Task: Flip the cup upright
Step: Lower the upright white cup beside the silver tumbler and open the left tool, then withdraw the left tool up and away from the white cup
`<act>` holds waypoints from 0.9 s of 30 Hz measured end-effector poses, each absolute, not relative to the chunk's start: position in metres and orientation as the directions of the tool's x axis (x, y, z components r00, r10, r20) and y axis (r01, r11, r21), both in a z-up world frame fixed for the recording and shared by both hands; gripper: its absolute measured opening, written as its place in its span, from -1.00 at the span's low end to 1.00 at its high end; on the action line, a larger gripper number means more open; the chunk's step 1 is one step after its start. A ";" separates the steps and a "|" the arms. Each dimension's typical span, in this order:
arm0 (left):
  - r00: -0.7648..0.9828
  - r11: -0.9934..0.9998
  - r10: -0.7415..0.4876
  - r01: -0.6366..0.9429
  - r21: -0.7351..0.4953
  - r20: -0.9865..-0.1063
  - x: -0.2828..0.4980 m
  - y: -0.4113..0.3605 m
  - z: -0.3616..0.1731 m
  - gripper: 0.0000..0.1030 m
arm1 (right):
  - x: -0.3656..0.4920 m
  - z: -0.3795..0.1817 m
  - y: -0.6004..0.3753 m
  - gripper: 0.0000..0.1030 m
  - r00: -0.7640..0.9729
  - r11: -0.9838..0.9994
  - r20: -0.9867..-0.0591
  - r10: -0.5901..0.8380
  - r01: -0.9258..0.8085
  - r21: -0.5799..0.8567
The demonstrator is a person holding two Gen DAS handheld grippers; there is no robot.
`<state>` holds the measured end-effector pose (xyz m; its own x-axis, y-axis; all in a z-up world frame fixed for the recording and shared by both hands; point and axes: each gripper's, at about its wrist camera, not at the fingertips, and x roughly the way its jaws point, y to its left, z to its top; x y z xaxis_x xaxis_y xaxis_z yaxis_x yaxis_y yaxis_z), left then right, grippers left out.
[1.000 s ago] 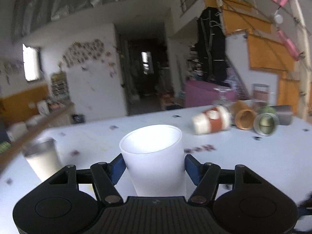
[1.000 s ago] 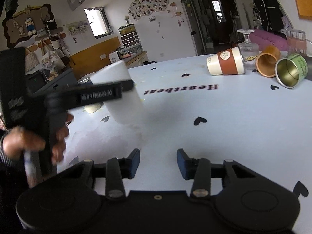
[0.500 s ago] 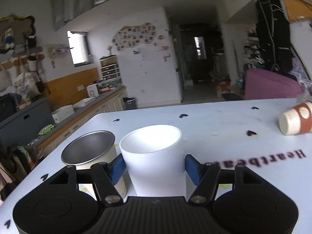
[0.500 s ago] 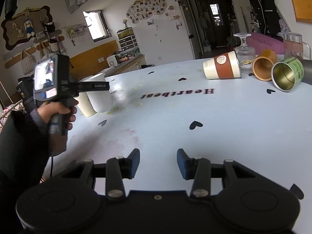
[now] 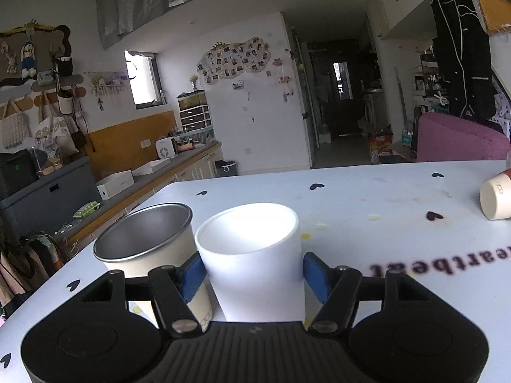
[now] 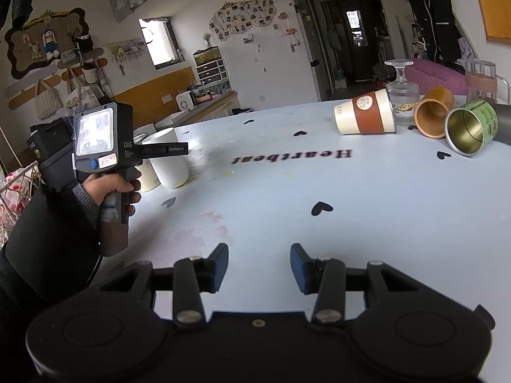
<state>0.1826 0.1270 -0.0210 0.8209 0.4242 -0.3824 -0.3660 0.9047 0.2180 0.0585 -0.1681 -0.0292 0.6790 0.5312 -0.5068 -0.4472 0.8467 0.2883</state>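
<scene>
The left gripper (image 5: 252, 276) clasped the upright white cup (image 5: 252, 252), with a steel-lined cup (image 5: 150, 242) just beside its left finger. The right gripper (image 6: 259, 263) hung unclenched, holding nothing. Opening wide risked knocking over that neighbour.

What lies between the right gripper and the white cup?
Only bare table with heart decals, per the right wrist view; the right gripper is open, the white cup held by the left gripper.

The left gripper (image 5: 254, 274) has a black ribbed plastic body, two round covers, silver screws and blue fingers (image 5: 314, 276). The right gripper (image 6: 259, 265) has the same look. From the right wrist view, the left hand (image 6: 110, 188) has bare skin below a dark sleeve (image 6: 48, 236), and its handle carries a small lit screen (image 6: 94, 132) and a blue button.
</scene>
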 end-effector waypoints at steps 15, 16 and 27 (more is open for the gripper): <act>0.864 0.931 0.363 -0.317 0.183 -0.349 0.153 0.112 -0.006 0.87 | 0.058 -0.017 -0.169 -0.10 0.715 0.851 -0.462 0.524 -0.461 0.253; 0.869 0.933 0.356 -0.314 0.175 -0.343 0.147 0.110 -0.002 0.89 | 0.058 -0.014 -0.169 -0.08 0.721 0.850 -0.452 0.525 -0.465 0.247; 0.917 0.961 0.275 -0.262 0.085 -0.287 0.069 0.084 0.032 1.00 | 0.060 0.016 -0.160 0.12 0.753 0.822 -0.332 0.568 -0.539 0.183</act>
